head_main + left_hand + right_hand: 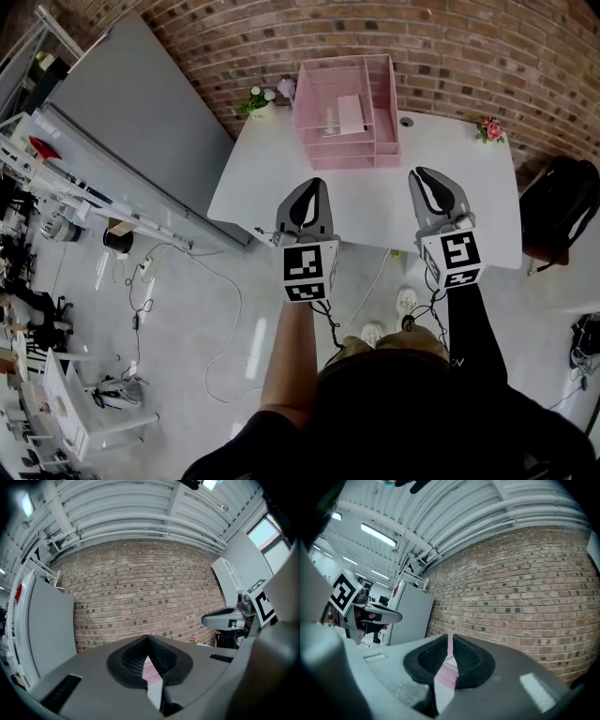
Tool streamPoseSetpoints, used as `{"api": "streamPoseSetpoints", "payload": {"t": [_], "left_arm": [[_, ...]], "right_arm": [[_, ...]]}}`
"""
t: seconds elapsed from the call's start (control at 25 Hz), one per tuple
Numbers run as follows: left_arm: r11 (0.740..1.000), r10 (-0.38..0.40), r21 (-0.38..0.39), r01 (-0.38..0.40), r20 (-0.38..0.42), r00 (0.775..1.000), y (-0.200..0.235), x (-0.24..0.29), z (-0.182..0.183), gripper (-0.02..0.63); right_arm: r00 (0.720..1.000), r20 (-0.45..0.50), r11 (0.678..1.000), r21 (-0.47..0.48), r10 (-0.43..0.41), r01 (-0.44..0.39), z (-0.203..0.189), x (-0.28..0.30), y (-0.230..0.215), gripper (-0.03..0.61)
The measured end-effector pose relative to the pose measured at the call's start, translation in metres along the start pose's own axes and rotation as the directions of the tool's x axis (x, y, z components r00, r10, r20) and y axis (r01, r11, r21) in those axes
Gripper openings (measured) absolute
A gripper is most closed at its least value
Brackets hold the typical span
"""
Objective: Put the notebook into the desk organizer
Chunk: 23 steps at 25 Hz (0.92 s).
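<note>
Wall (450,37): red brick
Floor (187,361): pale grey, loose cables (238,302)
Furniture: white table (375,211) at the wall, grey partition (141,112)
Ceiling (140,508): white ribbed panels, strip lights (377,535)

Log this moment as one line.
notebook: inside pink desk organizer | left hand-held gripper: shut, empty | right hand-held gripper: shut, empty

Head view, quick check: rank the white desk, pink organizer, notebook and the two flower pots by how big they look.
1. white desk
2. pink organizer
3. notebook, lying inside the organizer
4. white-flower pot and pink-flower pot: both look about the same size, so they are not ranked against each other.
</note>
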<state>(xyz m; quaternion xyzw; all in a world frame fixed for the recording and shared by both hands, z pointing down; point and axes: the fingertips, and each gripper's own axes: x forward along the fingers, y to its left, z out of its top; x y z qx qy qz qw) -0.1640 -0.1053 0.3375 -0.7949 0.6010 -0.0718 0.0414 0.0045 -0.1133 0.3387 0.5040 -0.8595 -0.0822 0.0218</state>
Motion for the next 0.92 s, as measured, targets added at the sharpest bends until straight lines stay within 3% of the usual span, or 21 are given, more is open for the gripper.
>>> {"api": "streamPoseSetpoints", "payload": {"t": [0.92], "left_arm": [[0.999, -0.040, -0.002, 0.040, -0.012, 0.999, -0.0070, -0.0054, -0.0006, 0.009]], "right_arm": [[1.000, 0.002, 1.000, -0.014, 0.004, -0.004, 0.0054, -0.0075, 0.0103, 0.037]]}}
